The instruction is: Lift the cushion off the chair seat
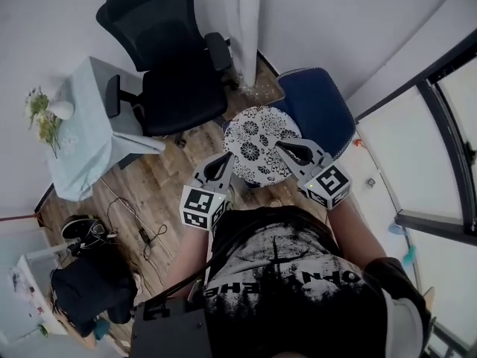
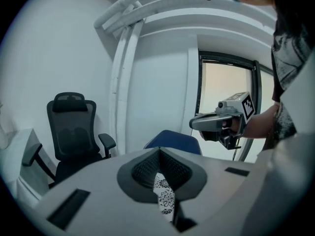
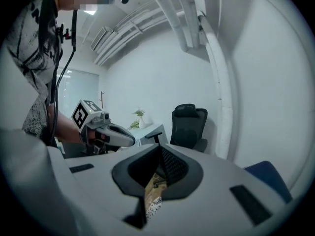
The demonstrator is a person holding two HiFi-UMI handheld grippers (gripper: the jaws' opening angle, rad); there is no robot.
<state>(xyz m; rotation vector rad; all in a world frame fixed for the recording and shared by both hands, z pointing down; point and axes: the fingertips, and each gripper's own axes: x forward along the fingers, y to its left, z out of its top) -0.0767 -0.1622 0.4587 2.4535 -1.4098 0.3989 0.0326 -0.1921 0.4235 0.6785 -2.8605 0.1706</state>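
We hold the round floral cushion [image 1: 257, 136] between our two tools, over the wooden floor and the left edge of the blue chair [image 1: 322, 110]. Our left gripper [image 1: 228, 156] has its jaws pinched tight on the cushion's left rim. Our right gripper [image 1: 281, 146] is clamped the same way on the right rim.

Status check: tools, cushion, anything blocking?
Left tool shut, empty. Right tool shut, empty. Both at near rim of patterned cushion, which lies on blue chair seat, not yet lifted. Nothing on top of it.
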